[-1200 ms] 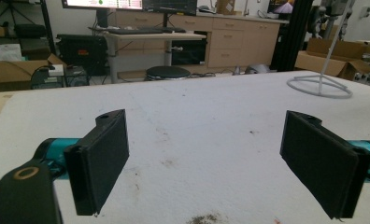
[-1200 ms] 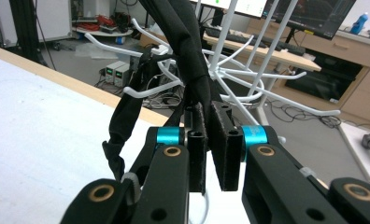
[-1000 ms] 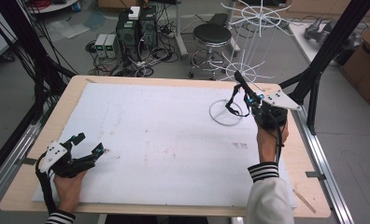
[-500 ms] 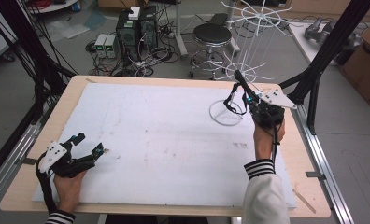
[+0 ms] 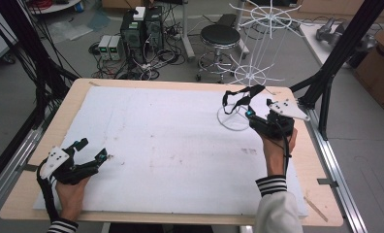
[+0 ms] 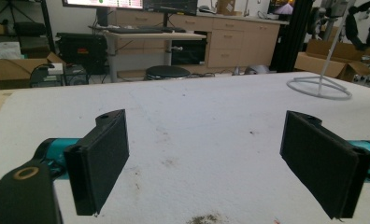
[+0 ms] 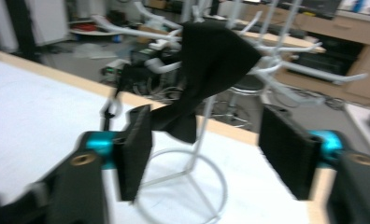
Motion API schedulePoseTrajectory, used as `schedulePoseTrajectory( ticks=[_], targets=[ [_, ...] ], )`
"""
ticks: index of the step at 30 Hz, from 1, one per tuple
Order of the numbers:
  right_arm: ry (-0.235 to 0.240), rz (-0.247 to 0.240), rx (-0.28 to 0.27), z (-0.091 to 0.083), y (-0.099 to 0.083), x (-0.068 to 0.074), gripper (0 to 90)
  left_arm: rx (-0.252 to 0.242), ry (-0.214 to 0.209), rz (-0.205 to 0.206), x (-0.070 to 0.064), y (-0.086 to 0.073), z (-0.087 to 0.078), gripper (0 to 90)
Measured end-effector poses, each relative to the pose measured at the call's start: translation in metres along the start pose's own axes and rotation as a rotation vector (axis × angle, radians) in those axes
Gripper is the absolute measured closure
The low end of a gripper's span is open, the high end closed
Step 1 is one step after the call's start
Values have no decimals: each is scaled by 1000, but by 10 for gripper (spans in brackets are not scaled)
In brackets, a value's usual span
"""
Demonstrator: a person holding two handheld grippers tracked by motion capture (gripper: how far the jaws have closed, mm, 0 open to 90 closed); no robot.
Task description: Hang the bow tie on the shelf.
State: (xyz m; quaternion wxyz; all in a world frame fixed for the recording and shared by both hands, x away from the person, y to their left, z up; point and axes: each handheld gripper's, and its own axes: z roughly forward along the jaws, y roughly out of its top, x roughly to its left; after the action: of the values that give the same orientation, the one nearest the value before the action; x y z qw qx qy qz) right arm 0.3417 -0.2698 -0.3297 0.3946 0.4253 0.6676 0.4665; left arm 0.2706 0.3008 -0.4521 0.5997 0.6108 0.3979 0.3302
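Observation:
A black fabric piece with straps [image 5: 242,97] hangs on a low arm of the white wire rack [image 5: 256,53], above the rack's ring base [image 5: 232,124] at the table's far right. In the right gripper view the black fabric [image 7: 211,60] droops just ahead of the jaws, its lower tip close to the left pad [image 7: 135,149]. My right gripper [image 5: 252,115] [image 7: 209,154] is open with nothing between its pads. At the front left my left gripper [image 5: 92,149] [image 6: 206,163] rests low over the white mat [image 5: 166,145], open and holding nothing.
Wooden table edge [image 5: 321,174] borders the mat. Black frame posts [image 5: 333,68] rise at the right corner. Beyond the table stand a round stool [image 5: 220,36], computer boxes with cables [image 5: 141,26] and a cardboard box [image 5: 381,63].
My right gripper has drawn back a little toward the person, away from the rack; the black fabric stays at the rack. The left gripper has not moved.

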Motion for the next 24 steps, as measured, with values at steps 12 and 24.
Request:
schedulePoseTrajectory(
  ticks=[12,24],
  targets=[
    [156,78,-62,-23,-39,22,117,5,3,19,-1,0,0,158],
    [245,141,-132,-36,-97,52,4,8,-2,6,0,0,1,158]
  ],
)
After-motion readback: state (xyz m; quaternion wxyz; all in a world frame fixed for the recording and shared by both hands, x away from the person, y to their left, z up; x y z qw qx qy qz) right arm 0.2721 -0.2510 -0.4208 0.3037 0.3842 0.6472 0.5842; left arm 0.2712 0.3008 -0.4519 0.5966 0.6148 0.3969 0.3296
